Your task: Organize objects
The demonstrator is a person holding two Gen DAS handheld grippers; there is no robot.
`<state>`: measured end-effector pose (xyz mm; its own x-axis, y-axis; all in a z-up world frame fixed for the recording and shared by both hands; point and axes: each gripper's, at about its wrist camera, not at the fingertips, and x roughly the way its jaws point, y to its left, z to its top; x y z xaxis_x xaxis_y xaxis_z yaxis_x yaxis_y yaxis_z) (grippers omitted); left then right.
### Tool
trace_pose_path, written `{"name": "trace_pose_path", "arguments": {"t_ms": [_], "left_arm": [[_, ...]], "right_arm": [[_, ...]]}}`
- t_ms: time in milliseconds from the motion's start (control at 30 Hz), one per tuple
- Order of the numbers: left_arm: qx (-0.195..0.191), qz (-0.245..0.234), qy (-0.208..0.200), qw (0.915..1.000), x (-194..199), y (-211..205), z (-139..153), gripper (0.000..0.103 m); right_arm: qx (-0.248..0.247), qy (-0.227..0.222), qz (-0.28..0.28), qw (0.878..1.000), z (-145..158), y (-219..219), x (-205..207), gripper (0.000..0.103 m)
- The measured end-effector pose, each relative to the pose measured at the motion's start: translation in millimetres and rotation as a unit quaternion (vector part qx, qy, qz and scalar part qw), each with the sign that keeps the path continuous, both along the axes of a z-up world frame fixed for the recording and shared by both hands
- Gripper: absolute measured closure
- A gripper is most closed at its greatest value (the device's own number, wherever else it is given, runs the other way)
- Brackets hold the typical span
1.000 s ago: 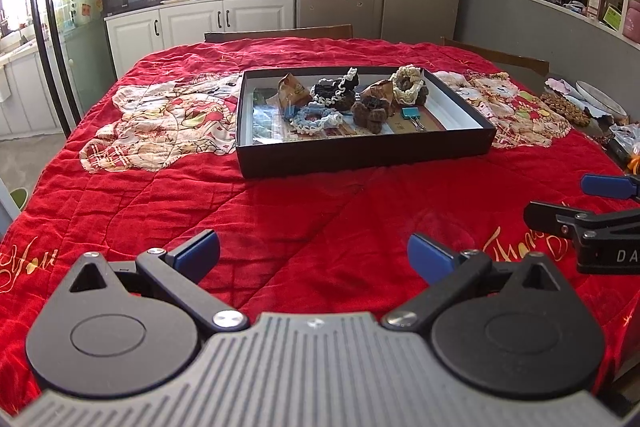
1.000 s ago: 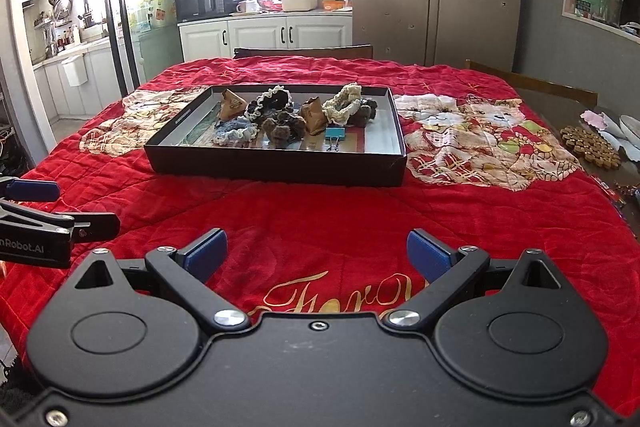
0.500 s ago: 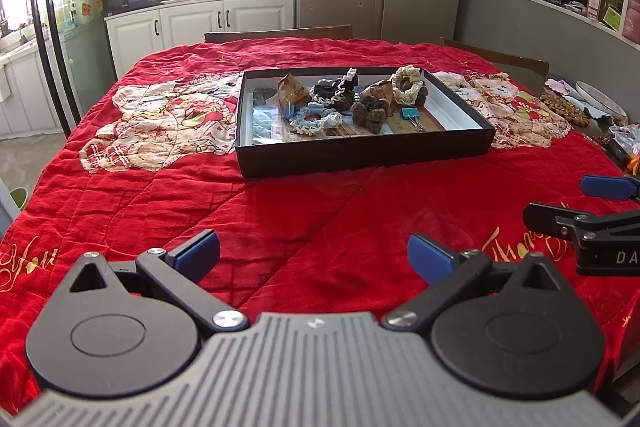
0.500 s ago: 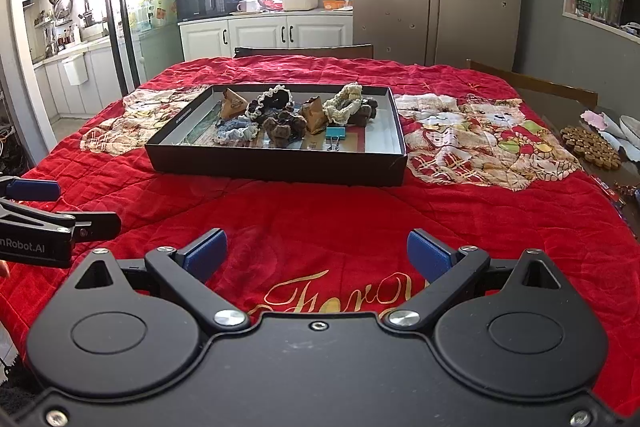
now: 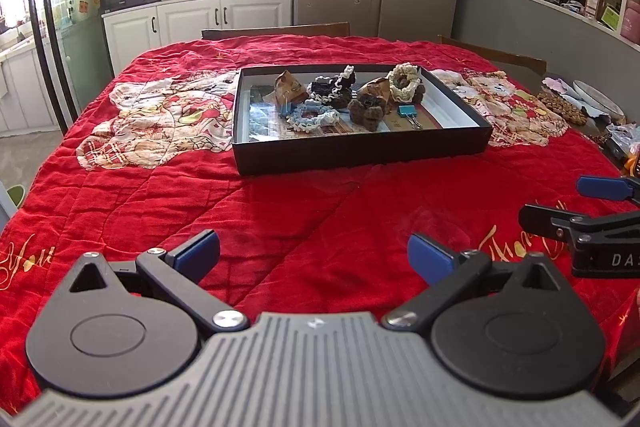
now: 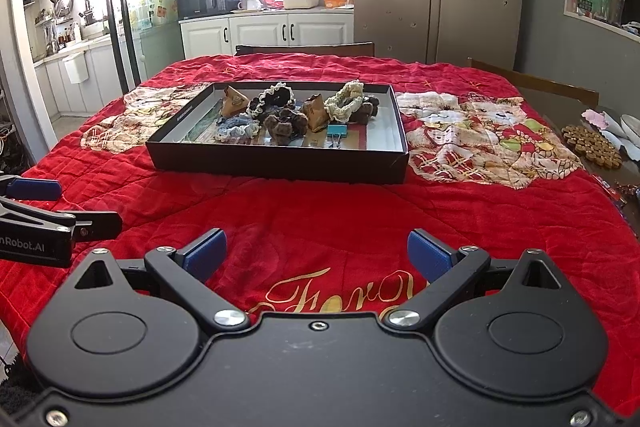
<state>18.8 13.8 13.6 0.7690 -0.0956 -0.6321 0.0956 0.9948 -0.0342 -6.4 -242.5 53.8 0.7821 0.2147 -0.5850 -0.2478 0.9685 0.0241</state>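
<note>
red quilt, full box, both hand-held grippers idle

red quilt covers the table, and a shallow black box sits on it toward the far side. inside lie the task's things, bunched near the middle: scrunchies, two small brown paper packets and a teal binder clip. no loose item shows on the quilt in front of the box.

over the last second nothing has shifted: the box, its contents and both views match the earlier pictures. the left hand-held gripper and the right hand-held gripper hover low over the near edge, side by side, each spread wide and holding nothing.

that stillness fits either a pause ahead of sorting what lies in the box, or a rest after everything was gathered into it; the pictures do not settle which.
</note>
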Motion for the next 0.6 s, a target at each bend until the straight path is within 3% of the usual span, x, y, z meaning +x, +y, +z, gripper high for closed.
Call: {"name": "trace_pose_path", "arguments": {"t_ms": [600], "left_arm": [[0.006, -0.008, 0.000, 0.9999, -0.9, -2.4, 0.0, 0.000]], "right_arm": [[-0.005, 0.007, 0.006, 1.000, -2.8, 2.2, 0.5, 0.005]]}}
